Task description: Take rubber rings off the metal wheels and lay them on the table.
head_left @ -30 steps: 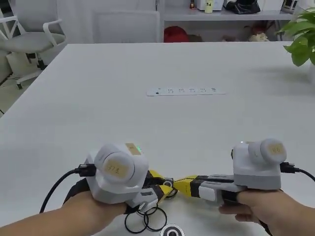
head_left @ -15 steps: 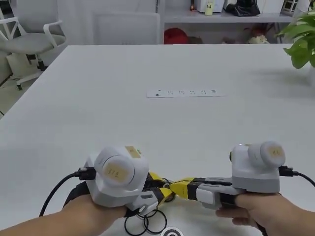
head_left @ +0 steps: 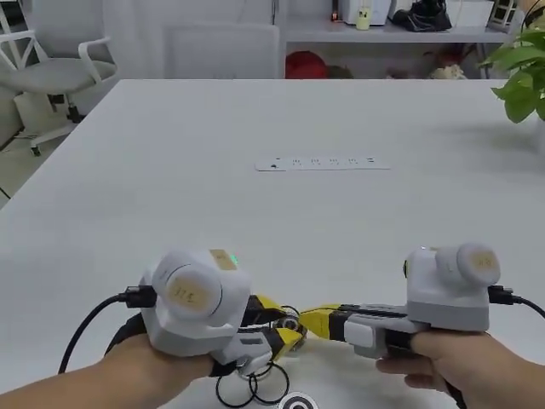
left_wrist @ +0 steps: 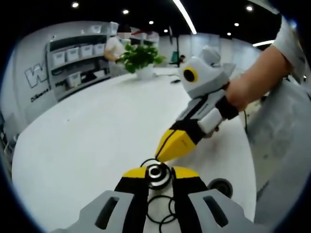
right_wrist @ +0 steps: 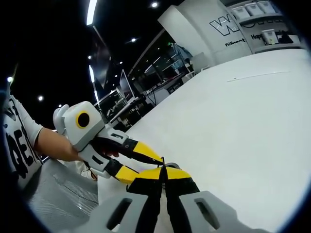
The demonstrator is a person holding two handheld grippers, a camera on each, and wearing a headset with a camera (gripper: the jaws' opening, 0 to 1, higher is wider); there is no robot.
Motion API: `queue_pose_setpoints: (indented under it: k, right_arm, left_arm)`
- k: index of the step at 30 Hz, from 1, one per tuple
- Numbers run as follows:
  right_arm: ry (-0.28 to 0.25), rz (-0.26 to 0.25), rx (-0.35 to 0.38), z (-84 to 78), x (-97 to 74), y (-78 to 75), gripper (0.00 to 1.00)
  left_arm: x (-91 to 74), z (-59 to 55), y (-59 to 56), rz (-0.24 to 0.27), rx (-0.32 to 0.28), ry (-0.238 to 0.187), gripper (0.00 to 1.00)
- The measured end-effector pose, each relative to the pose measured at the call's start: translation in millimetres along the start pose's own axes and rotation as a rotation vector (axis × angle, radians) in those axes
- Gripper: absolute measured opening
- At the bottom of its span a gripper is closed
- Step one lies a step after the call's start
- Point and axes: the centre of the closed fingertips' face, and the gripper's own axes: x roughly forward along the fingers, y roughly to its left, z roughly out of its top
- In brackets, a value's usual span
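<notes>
Metal wheel [left_wrist: 156, 174] sits clamped between left tongs [left_wrist: 158, 172].

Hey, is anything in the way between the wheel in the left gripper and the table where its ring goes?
Nothing visible blocks it. The left gripper holds the metal wheel above the table; the right gripper pinches its rubber ring. Loose rings and another wheel lie below.

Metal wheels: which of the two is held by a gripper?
The wheel clamped by the left gripper; the other wheel lies loose on the table.
</notes>
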Motion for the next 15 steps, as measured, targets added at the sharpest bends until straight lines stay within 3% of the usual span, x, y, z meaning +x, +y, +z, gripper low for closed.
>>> queue_pose_setpoints:
  k: [15]
  right_arm:
    - [0.003, 0.061, 0.014, 4.5, -1.1, 14.3, 0.0]
  left_arm:
    - [-39.4, 7.1, -3.5, -0.013, -0.073, -0.083, 0.31]
